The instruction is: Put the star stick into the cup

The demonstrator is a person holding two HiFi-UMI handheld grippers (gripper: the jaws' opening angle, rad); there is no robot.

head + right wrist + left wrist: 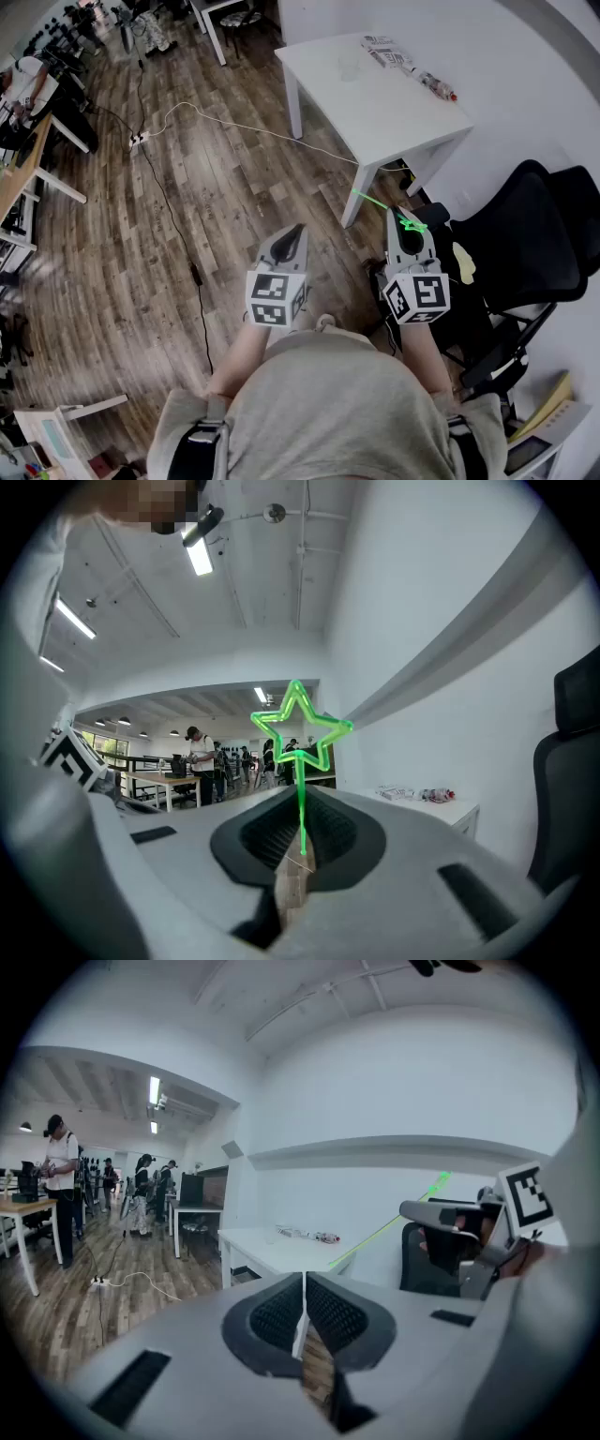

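One thin translucent-green star stick [301, 794], hollow star uppermost, between the clamped right tongs [300, 847]; left tongs [302, 1321] closed, empty.

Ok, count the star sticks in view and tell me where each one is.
1. The star stick is clamped in the right claw. The left claw is shut and empty. Others could lie unseen on the far white table.

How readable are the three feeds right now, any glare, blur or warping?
Head view: strong fisheye bends the white table edges, and the clear cup is faint against it. Right gripper view: the star stick is sharp in the right gripper, and the ceiling lamp is blown out. Left gripper view: dark corners, with the stick only a thin green streak.
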